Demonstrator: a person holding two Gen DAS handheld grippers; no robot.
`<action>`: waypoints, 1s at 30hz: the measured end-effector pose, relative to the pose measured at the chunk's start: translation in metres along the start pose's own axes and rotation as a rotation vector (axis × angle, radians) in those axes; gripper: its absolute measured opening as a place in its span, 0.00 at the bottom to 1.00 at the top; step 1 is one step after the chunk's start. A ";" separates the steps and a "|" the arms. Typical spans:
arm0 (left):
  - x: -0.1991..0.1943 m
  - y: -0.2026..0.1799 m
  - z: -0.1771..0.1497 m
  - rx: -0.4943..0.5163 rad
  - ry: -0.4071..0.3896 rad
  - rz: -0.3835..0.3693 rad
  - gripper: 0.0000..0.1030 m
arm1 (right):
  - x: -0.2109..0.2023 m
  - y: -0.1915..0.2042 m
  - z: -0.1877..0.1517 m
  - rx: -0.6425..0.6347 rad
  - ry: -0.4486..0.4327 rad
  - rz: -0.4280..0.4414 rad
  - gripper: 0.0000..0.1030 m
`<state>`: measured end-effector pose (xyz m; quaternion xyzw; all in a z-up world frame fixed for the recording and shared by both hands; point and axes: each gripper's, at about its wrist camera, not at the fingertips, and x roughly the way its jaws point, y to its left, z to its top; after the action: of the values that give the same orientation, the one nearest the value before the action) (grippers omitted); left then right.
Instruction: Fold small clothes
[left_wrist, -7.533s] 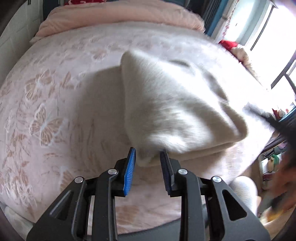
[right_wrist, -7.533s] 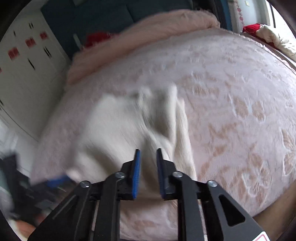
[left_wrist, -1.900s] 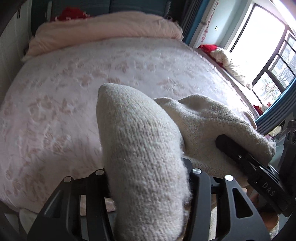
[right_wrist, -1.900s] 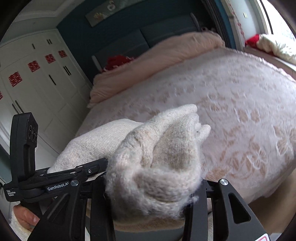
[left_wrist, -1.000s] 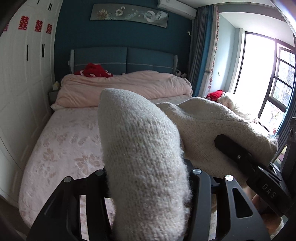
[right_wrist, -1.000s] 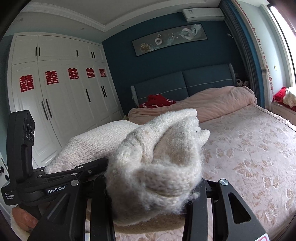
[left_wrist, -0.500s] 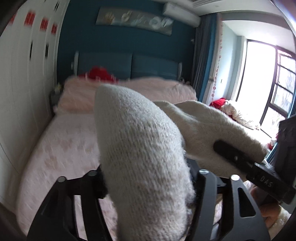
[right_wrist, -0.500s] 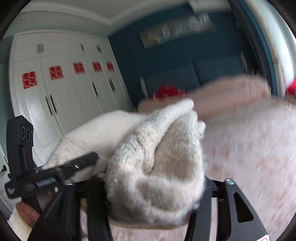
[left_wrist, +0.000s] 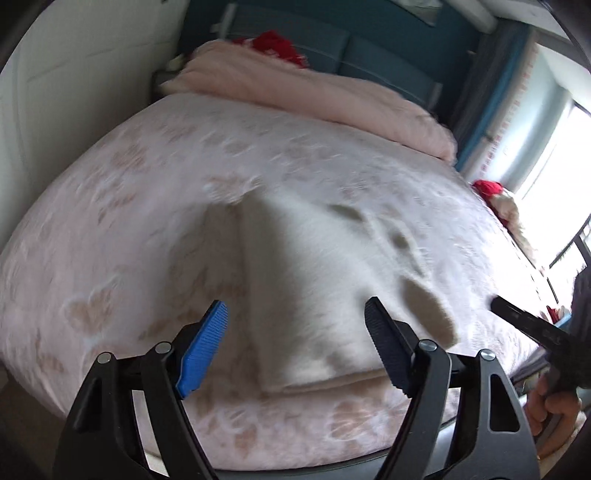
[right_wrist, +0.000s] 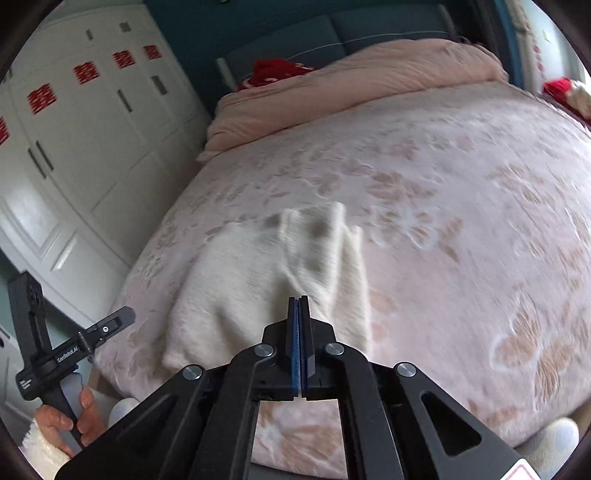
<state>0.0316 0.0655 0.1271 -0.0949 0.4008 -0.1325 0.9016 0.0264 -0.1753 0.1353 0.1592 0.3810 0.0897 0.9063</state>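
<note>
A cream knitted garment (left_wrist: 317, 280) lies folded on the pink bed (left_wrist: 129, 206) near its front edge; it also shows in the right wrist view (right_wrist: 266, 280). My left gripper (left_wrist: 295, 343) is open and empty, its blue pads held wide just in front of the garment's near edge. My right gripper (right_wrist: 299, 332) is shut with nothing between its pads, held above the garment's near right part. The left gripper also shows at the left in the right wrist view (right_wrist: 74, 347), and the right one at the right edge of the left wrist view (left_wrist: 532, 328).
A rolled pink duvet (left_wrist: 314, 96) lies across the head of the bed, with a red cloth (left_wrist: 273, 44) behind it. White wardrobe doors (right_wrist: 74, 140) stand along the left. A window (left_wrist: 561, 166) and red and cream clothes (left_wrist: 498, 195) are at the right.
Both grippers held the garment lifted in the air. Now it lies on the bed, the left gripper has opened, the right has shut empty, and both have drawn back.
</note>
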 end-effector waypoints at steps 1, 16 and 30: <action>0.006 -0.013 0.005 0.031 0.016 -0.010 0.73 | 0.007 0.007 0.002 -0.027 0.015 -0.014 0.01; 0.075 0.049 -0.004 -0.241 0.240 -0.080 0.40 | 0.064 -0.010 -0.007 0.126 0.186 0.033 0.20; 0.030 0.009 -0.014 0.088 0.131 0.160 0.52 | 0.016 0.029 -0.018 -0.088 0.073 -0.158 0.22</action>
<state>0.0417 0.0641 0.0945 -0.0142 0.4589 -0.0834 0.8845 0.0234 -0.1400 0.1230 0.0851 0.4210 0.0402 0.9022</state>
